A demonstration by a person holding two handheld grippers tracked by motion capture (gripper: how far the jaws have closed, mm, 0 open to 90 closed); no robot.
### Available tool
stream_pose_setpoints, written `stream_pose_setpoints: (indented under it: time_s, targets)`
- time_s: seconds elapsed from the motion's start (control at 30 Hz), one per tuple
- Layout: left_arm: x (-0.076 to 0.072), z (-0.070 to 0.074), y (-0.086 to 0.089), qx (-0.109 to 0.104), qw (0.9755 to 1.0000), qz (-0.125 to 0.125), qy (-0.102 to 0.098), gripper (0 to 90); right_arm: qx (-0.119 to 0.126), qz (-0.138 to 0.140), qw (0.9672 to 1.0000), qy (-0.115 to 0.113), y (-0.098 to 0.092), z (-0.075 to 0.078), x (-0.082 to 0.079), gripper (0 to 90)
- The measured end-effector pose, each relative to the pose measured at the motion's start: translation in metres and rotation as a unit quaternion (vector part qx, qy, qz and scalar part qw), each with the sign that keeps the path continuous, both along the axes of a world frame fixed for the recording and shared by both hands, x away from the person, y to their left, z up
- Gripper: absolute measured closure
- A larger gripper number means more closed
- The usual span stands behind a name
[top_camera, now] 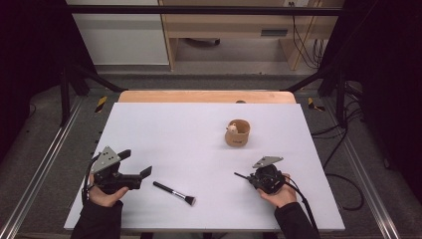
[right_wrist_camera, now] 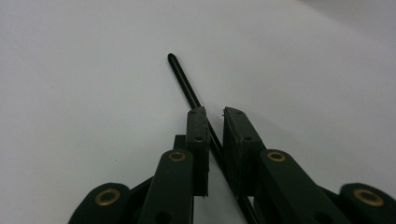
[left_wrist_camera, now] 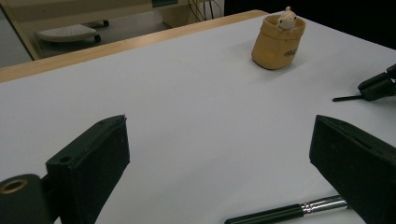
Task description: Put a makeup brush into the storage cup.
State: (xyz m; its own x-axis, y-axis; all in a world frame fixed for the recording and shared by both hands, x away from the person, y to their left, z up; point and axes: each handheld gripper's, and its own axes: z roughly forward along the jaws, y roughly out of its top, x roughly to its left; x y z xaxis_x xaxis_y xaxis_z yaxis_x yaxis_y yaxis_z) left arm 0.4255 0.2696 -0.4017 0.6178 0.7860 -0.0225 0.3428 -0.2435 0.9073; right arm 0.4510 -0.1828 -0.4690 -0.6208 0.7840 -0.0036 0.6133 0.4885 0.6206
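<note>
A black-handled makeup brush (top_camera: 174,193) with a silver ferrule lies on the white table (top_camera: 189,129), just right of my left gripper (top_camera: 137,162). In the left gripper view its jaws (left_wrist_camera: 219,126) stand wide open over bare table, with the brush handle (left_wrist_camera: 289,211) low at the right. My right gripper (top_camera: 249,178) rests at the front right. In the right gripper view its jaws (right_wrist_camera: 215,112) are shut on a thin black stick (right_wrist_camera: 184,81), which pokes out ahead along the table.
A tan cup (top_camera: 238,133) with a small white figure (left_wrist_camera: 286,18) in it stands at the back right of the table. A wooden edge (top_camera: 206,95) runs along the far side. Dark frame posts flank the table.
</note>
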Motion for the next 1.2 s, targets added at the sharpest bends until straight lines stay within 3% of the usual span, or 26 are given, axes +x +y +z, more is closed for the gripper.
stream_pose_setpoints:
  time_s: [0.5,0.6,0.77,0.8,0.97,1.2]
  targets:
    - [0.001,-0.001,-0.001,0.001,1.0000,-0.001,0.002,4.4,0.008,-0.016,0.9998,0.008,0.000,0.000,0.000,85.1]
    - [0.001,-0.001,-0.001,0.001,1.0000,-0.001,0.003,4.4,0.004,-0.007,1.0000,-0.003,0.001,-0.001,0.000,81.3]
    - [0.001,-0.001,-0.001,0.001,1.0000,-0.002,0.002,4.4,0.018,-0.012,0.9997,-0.009,0.000,0.006,-0.002,71.5]
    - [0.001,-0.001,-0.001,0.002,1.0000,-0.002,0.003,4.4,0.012,-0.007,0.9998,-0.017,-0.001,0.009,-0.002,69.4]
    - [0.001,-0.002,-0.001,0.003,1.0000,-0.003,0.005,4.4,-0.007,-0.003,0.9998,-0.019,-0.002,0.018,-0.002,56.6]
    - [0.002,-0.003,0.000,0.003,1.0000,-0.003,0.006,4.4,-0.025,0.004,0.9997,0.004,0.000,0.027,0.001,50.2]
